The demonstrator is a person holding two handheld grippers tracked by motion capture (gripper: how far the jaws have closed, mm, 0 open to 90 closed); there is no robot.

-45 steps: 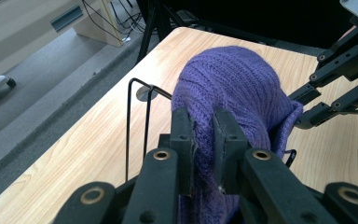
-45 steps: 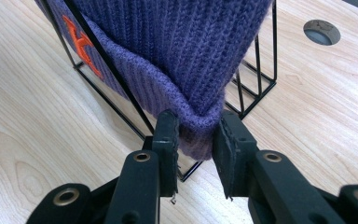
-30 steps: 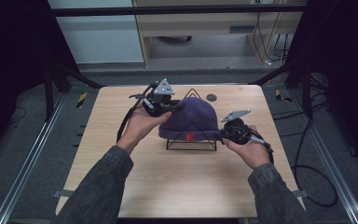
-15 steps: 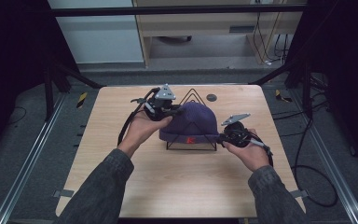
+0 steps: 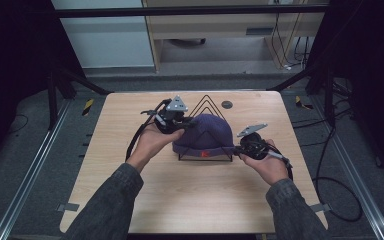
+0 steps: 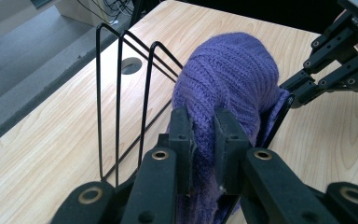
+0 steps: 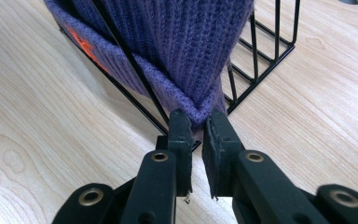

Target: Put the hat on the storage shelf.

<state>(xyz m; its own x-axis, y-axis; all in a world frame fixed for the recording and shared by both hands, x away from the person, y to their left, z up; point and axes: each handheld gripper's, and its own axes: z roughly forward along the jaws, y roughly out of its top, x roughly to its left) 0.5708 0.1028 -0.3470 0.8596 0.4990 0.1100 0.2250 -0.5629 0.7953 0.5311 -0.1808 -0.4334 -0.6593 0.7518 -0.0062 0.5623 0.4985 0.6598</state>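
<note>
Both hand-held grippers (image 5: 185, 121) (image 5: 236, 149) on purple beanie's (image 5: 207, 132) opposite sides.

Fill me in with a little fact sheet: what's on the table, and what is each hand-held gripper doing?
Item: purple knit hat draped over a black wire rack
Surface: wooden table
Left hand-held gripper: jaws pinching a fold of the hat's knit
Right hand-held gripper: jaws closed on the hat's folded brim at a lower corner
Hat detail: small orange mark on the brim

Beanie (image 5: 206, 134) sits over wire rack (image 5: 207, 102) mid-table (image 5: 180, 200), grippers either side.
</note>
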